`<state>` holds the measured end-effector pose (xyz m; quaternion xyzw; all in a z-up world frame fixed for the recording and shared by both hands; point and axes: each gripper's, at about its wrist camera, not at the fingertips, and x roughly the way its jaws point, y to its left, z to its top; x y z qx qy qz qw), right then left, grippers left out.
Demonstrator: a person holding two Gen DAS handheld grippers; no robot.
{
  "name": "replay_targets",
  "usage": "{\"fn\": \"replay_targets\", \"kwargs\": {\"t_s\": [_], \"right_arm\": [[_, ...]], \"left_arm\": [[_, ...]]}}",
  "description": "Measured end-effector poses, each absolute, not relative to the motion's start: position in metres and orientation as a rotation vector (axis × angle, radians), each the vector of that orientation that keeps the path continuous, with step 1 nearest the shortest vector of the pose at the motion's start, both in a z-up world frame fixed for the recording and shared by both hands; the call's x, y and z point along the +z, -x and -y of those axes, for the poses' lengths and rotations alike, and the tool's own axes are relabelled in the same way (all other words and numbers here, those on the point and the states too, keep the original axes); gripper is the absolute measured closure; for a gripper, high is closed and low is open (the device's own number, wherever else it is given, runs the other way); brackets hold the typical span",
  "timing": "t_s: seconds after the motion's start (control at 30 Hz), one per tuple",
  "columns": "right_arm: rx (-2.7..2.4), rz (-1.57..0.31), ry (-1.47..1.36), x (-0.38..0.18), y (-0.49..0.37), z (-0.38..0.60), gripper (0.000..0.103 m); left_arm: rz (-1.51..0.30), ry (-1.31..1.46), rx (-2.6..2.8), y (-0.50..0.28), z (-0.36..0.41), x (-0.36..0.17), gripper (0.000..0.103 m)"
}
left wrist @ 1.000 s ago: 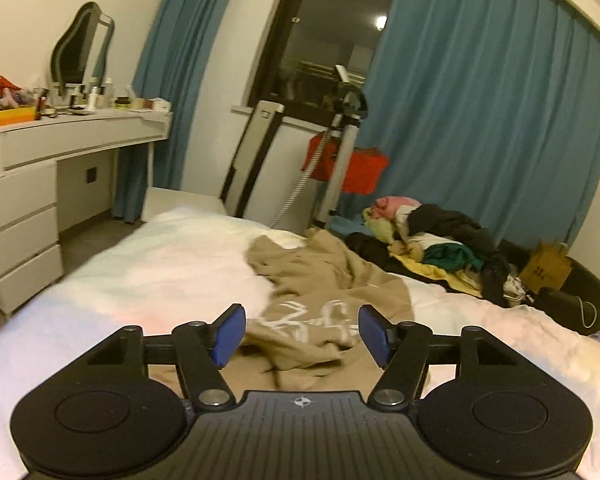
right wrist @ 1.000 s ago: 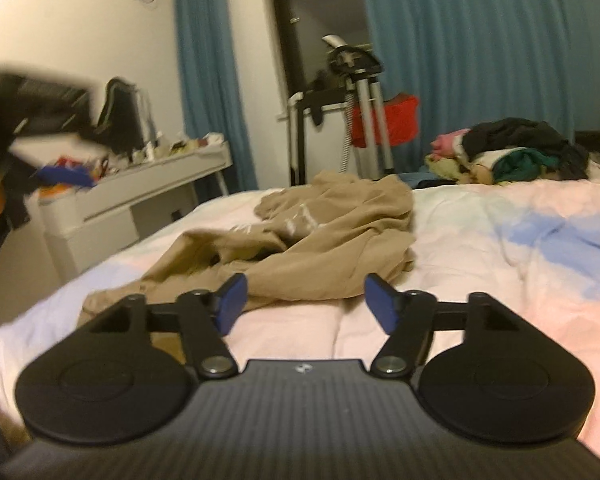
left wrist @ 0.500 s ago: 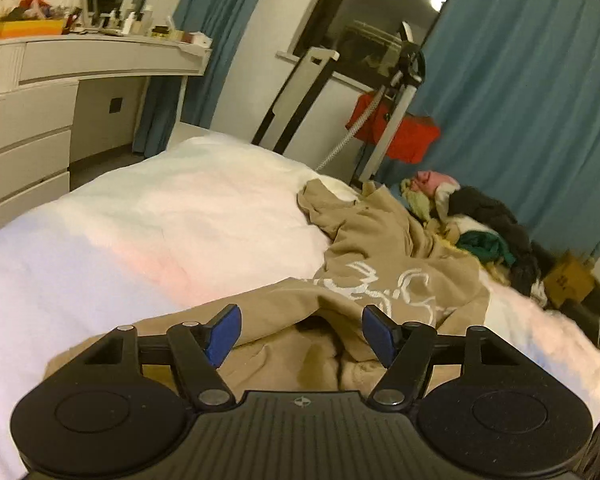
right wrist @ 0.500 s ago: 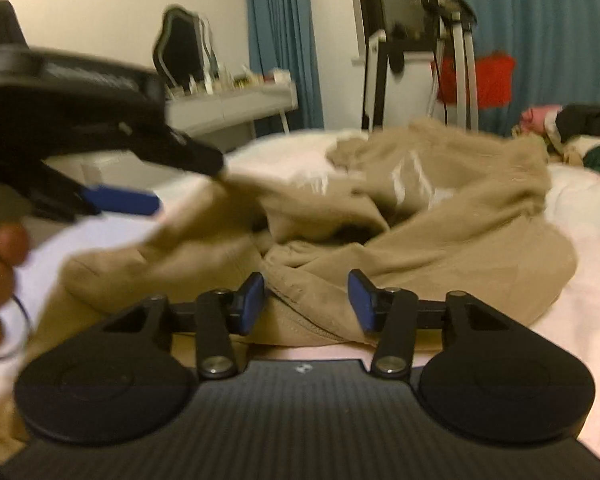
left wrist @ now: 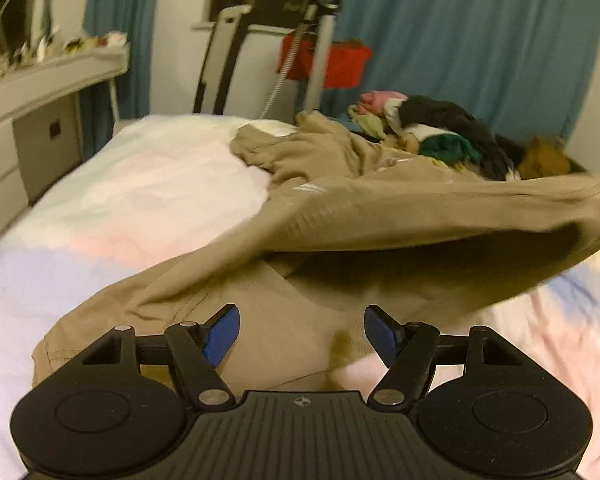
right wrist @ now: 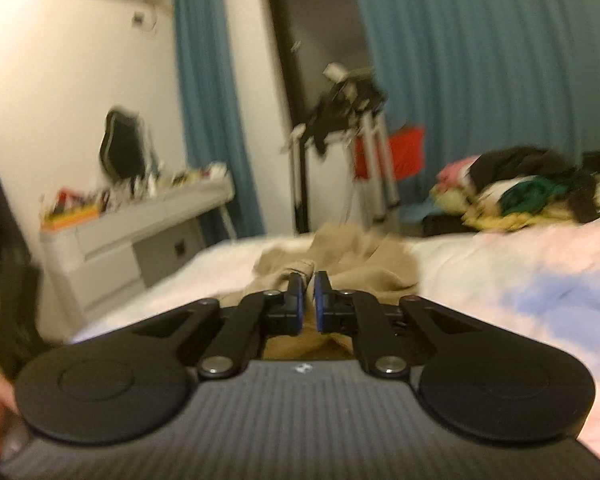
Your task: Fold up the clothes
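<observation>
tan garment [left wrist: 380,216] is pinched in the closed right gripper [right wrist: 309,300], lifted off the bed [left wrist: 140,200]. left gripper [left wrist: 300,334] gapes wide, empty; that thin pinch may slip.

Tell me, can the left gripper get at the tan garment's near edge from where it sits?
Probably yes. The left gripper is open with the tan garment lying on the bed right between and beneath its fingers, nothing in between. The right gripper already pinches another part, lifting it.

The raised hem of the tan garment [left wrist: 420,216] is cut off at the right edge, and the dresser clutter [right wrist: 112,200] is blurred beyond telling.
</observation>
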<state>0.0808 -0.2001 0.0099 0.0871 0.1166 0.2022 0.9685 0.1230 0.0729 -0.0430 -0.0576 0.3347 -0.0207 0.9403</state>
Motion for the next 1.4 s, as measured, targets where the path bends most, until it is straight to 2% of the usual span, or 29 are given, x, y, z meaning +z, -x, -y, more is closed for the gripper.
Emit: {"fn": "replay_targets", "kwargs": {"t_s": [0.27,0.37,0.57,0.67,0.8,0.87,0.93,1.0,1.13,1.27,1.37,1.4], "right_arm": [[0.298,-0.145,-0.268,0.044,-0.035,0.267,0.095],[0.221,-0.172,-0.262,0.031,-0.035,0.286,0.095],[0.158,-0.553,-0.319,-0.034,-0.096,0.318,0.094],[0.145,-0.662,-0.31,-0.057,-0.118,0.312,0.093],[0.089,-0.706,-0.274,-0.068,-0.127,0.306,0.091],[0.058,-0.716,-0.255,-0.071,-0.129,0.303,0.083],[0.023,-0.694,-0.234,-0.067,-0.12,0.303,0.046],[0.008,-0.649,-0.231,-0.061,-0.109,0.307,0.031],[0.044,-0.54,-0.193,-0.044,-0.091,0.305,0.033],[0.029,-0.446,-0.019,-0.032,-0.079,0.283,0.033],[0.149,-0.471,0.038,-0.037,-0.081,0.268,0.035],[0.198,-0.506,0.051,-0.042,-0.084,0.262,0.04]], "left_arm": [[-0.588,0.006,-0.156,-0.097,-0.039,-0.034,0.032],[-0.578,-0.046,-0.178,-0.097,-0.025,-0.038,0.032],[-0.689,-0.088,-0.166,-0.127,-0.009,-0.068,0.032],[-0.718,-0.068,-0.165,-0.14,-0.009,-0.079,0.032],[-0.711,-0.084,-0.166,-0.143,-0.005,-0.083,0.032],[-0.692,-0.092,-0.185,-0.135,-0.003,-0.079,0.032],[-0.669,-0.099,-0.208,-0.124,-0.001,-0.072,0.031],[-0.642,-0.104,-0.231,-0.112,0.001,-0.065,0.028],[-0.593,-0.133,-0.279,-0.09,0.009,-0.057,0.026],[-0.59,-0.193,-0.293,-0.085,0.02,-0.061,0.026],[-0.605,-0.233,-0.281,-0.088,0.025,-0.068,0.026],[-0.607,-0.241,-0.276,-0.09,0.025,-0.069,0.026]]}}
